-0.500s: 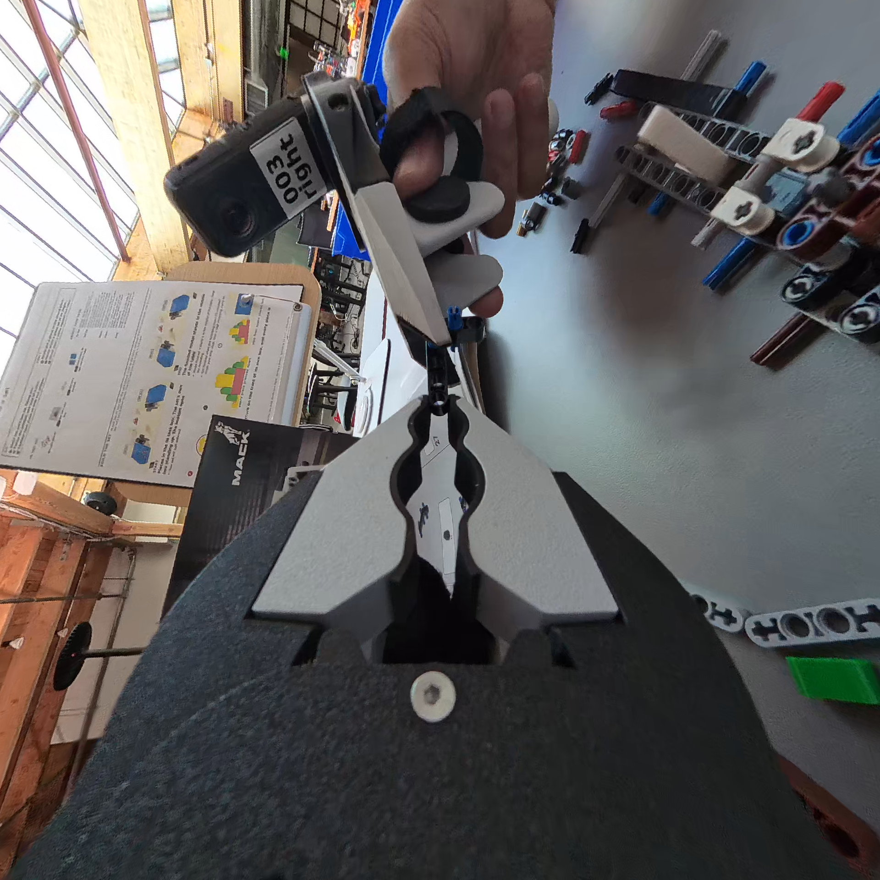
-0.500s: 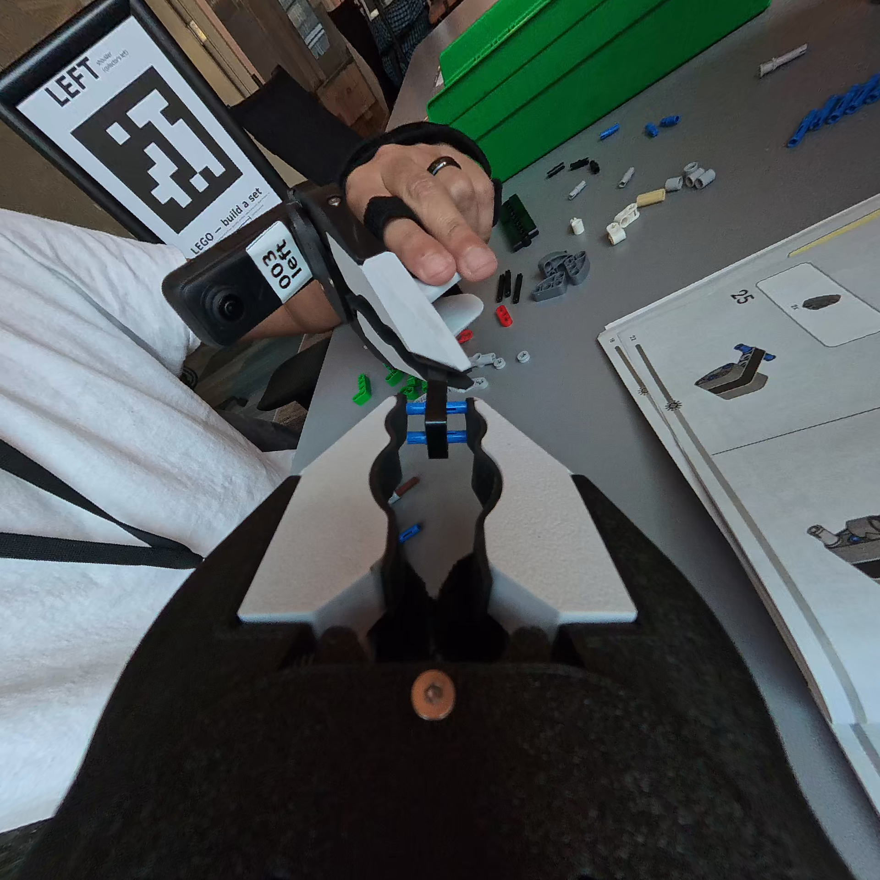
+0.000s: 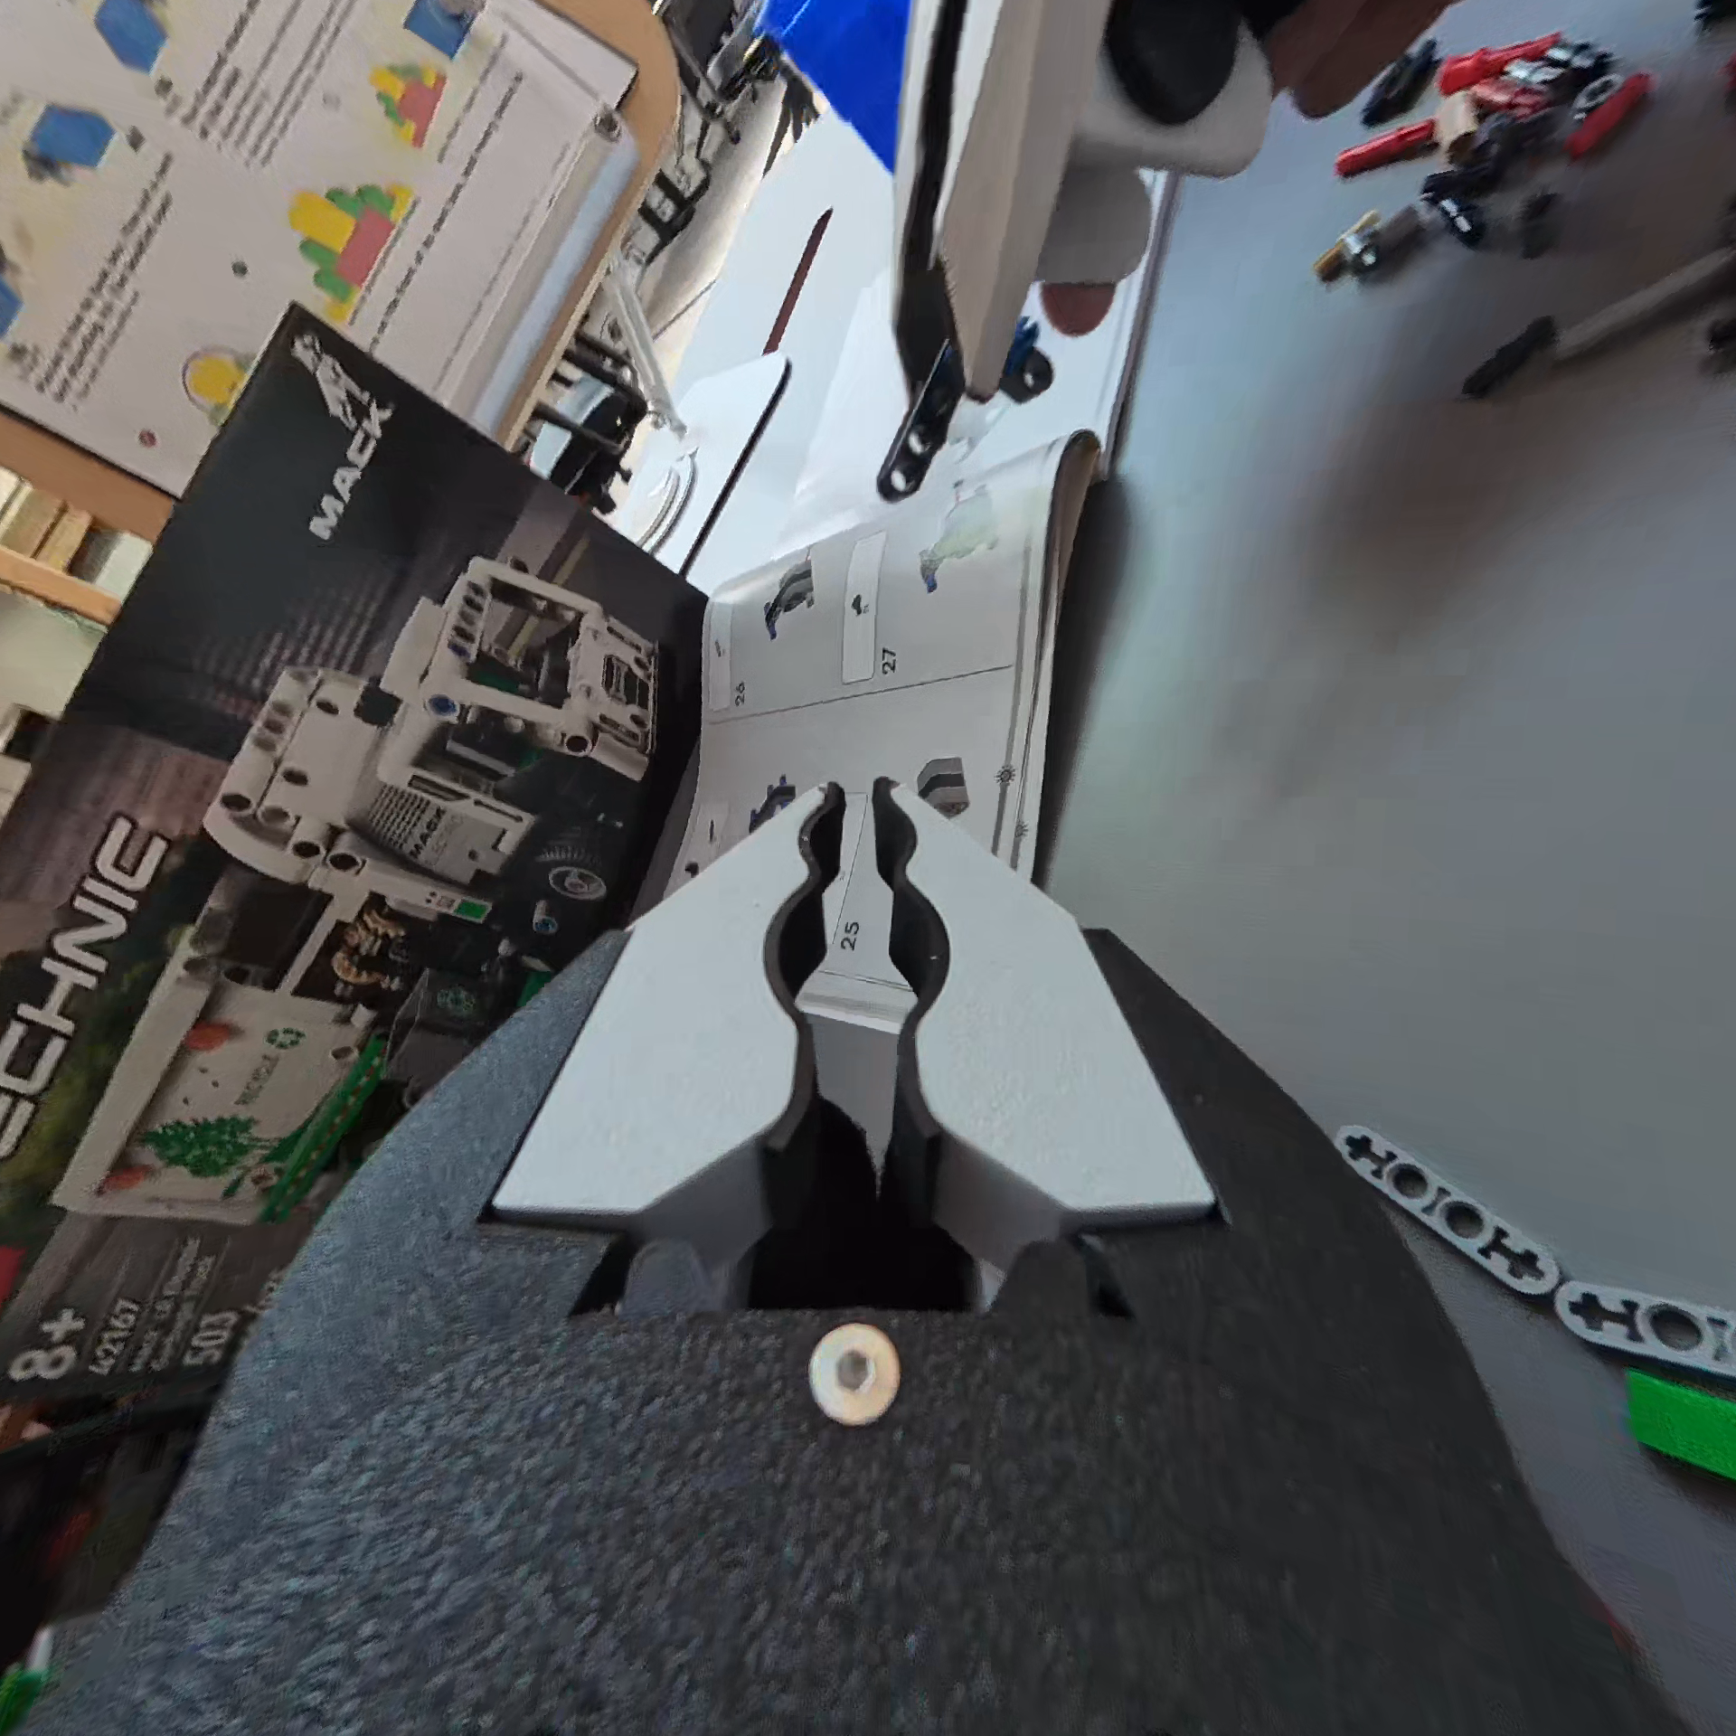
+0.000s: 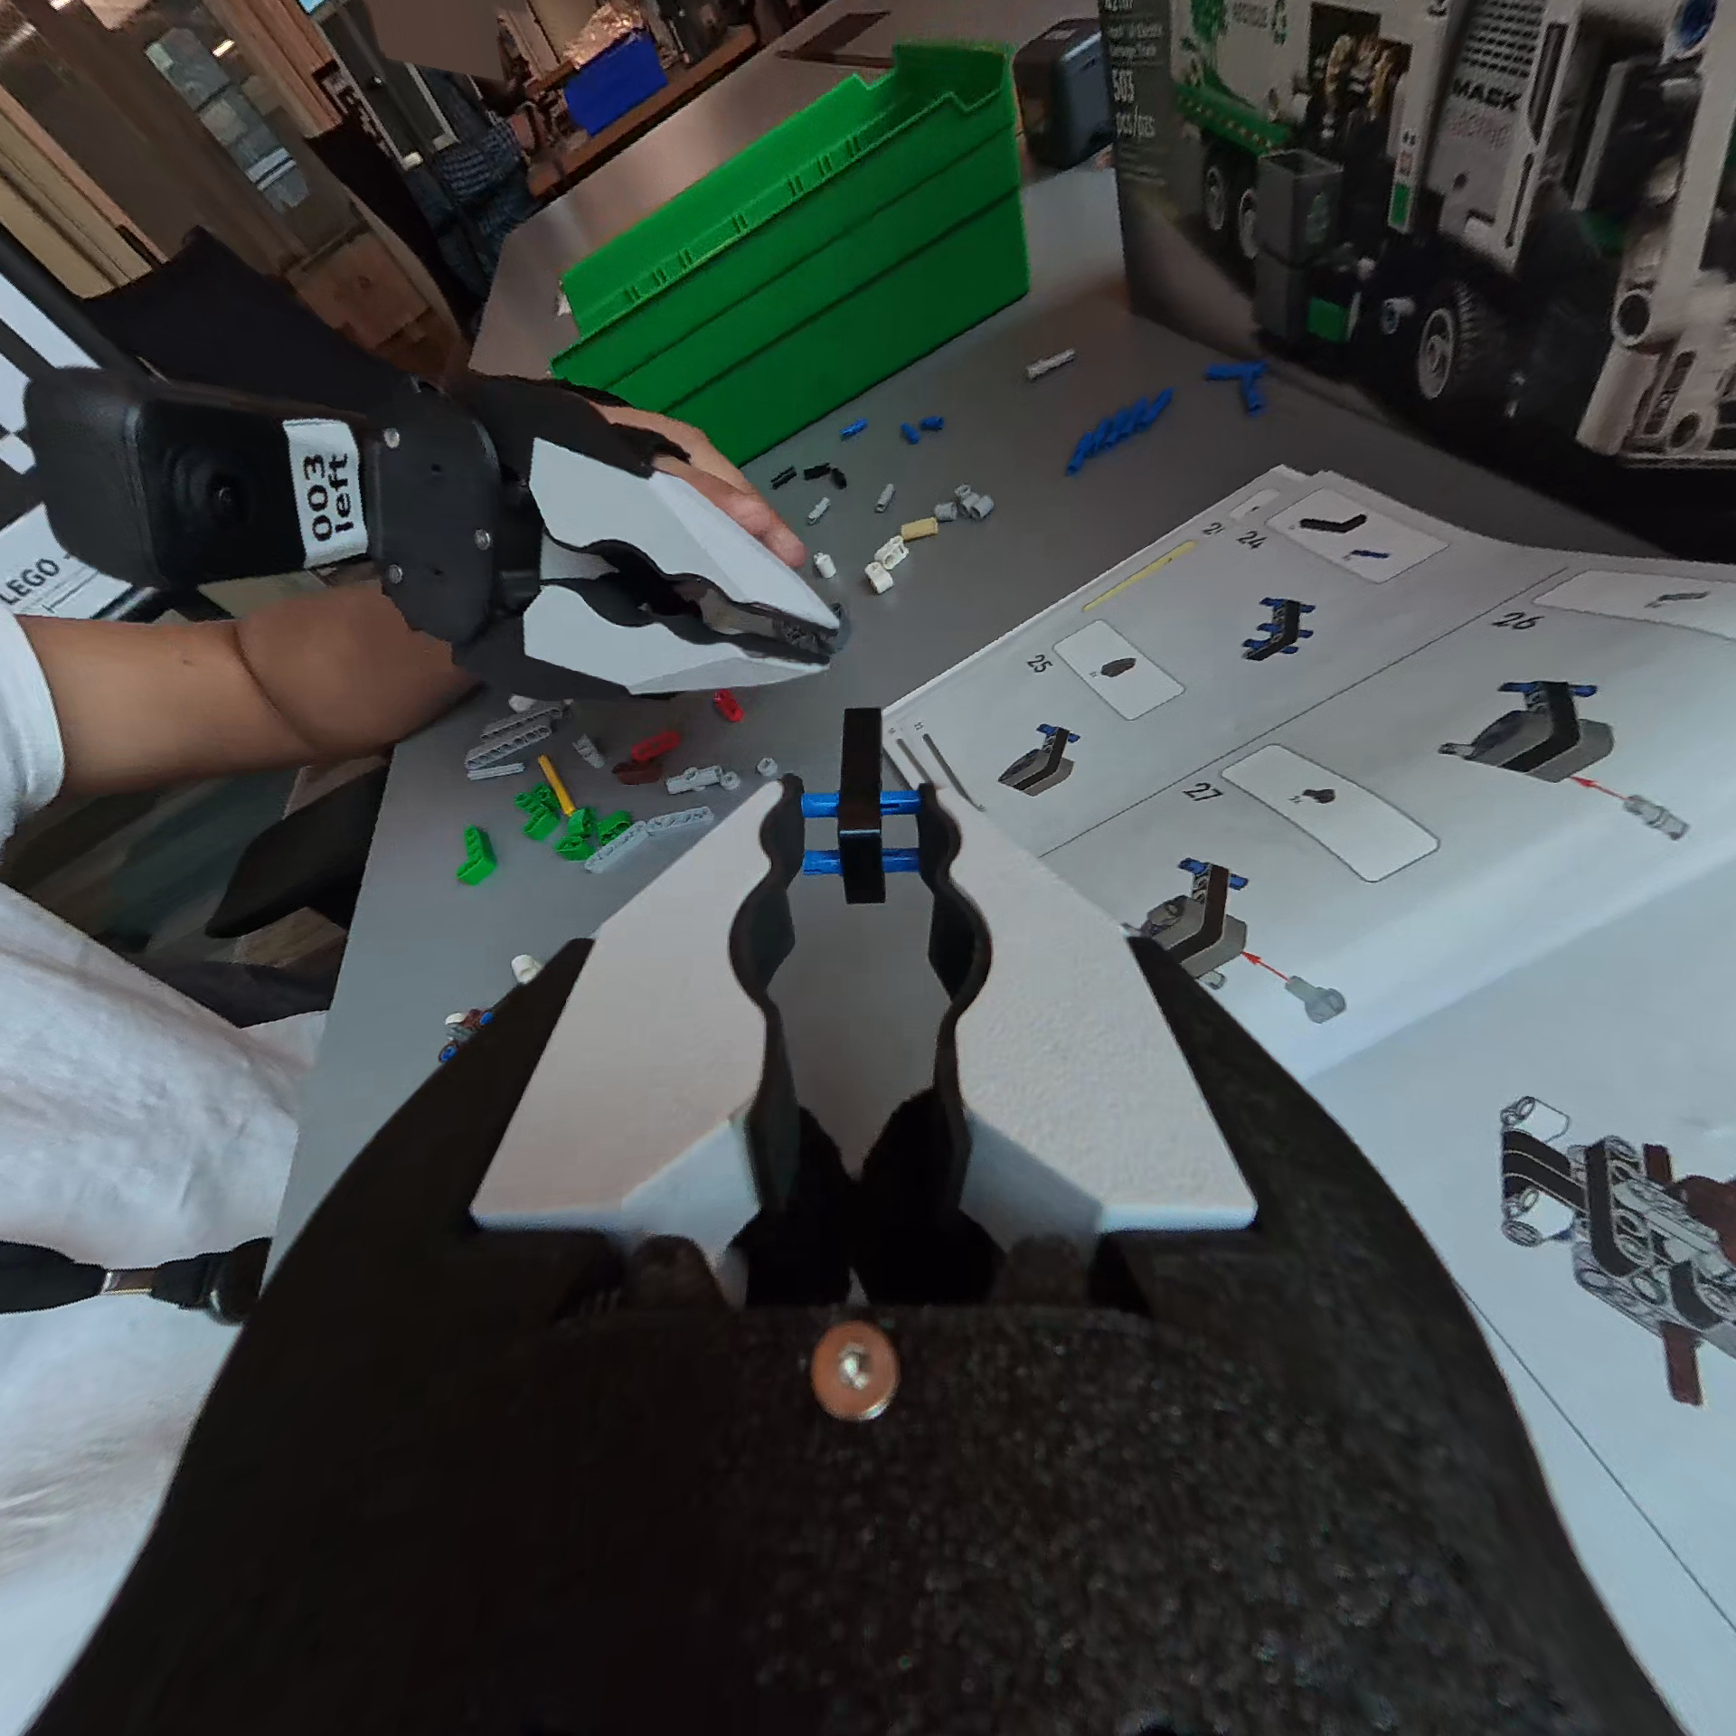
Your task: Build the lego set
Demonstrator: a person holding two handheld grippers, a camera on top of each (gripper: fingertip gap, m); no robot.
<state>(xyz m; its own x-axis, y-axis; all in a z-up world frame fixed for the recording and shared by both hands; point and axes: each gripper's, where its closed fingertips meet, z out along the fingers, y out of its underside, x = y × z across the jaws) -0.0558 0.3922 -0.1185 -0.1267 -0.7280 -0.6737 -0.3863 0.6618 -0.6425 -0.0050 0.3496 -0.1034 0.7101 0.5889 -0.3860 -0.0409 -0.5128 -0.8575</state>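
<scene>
Right gripper (image 4: 860, 817) clamps the black beam (image 4: 861, 798) by its two blue pins (image 4: 817, 805); hold it level. Left gripper (image 4: 827, 631), at 11 o'clock, apart: fingers nearly together, nothing between. Instruction booklet (image 4: 1362, 845) at 3 o'clock.

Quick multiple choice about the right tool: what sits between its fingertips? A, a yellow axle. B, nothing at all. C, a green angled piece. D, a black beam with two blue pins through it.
D: in the right wrist view the right tool is closed on the ends of two blue pins that pass through a black beam, held above the grey table next to the open instruction booklet.
</scene>
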